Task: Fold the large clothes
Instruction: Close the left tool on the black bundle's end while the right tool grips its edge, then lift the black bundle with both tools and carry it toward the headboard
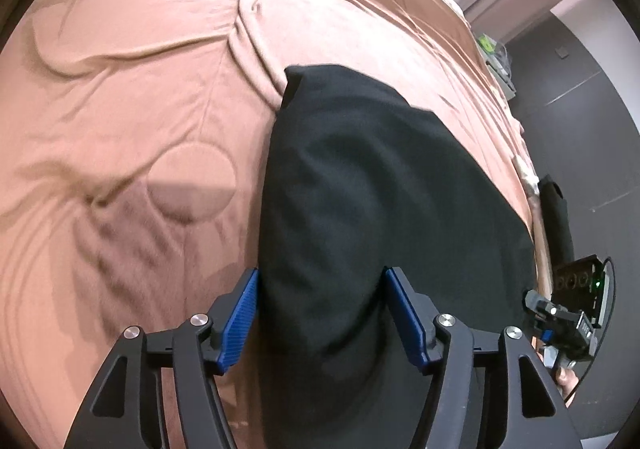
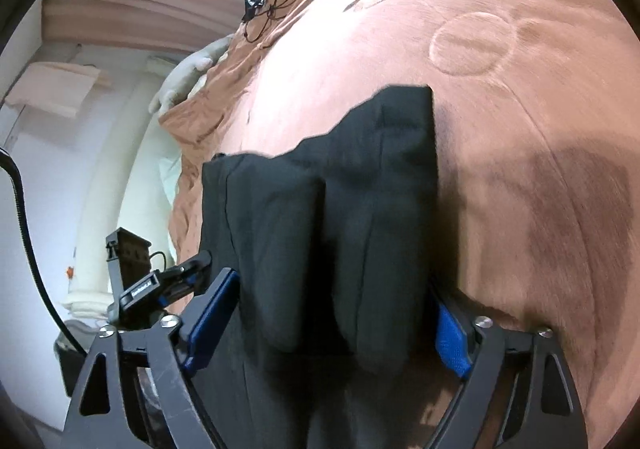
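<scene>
Both grippers, left (image 1: 320, 313) and right (image 2: 336, 317), are open over the black cloth (image 1: 372, 185). A fold looks done; next, grab an edge.

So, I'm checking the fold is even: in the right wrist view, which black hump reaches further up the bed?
The right-hand hump of the black garment; its top edge lies well beyond that of the left hump.

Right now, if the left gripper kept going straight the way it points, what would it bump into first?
Most likely the black garment spread on the brown bed cover. The left gripper stands open with the cloth lying right ahead between its fingers, though depth is unclear.
</scene>
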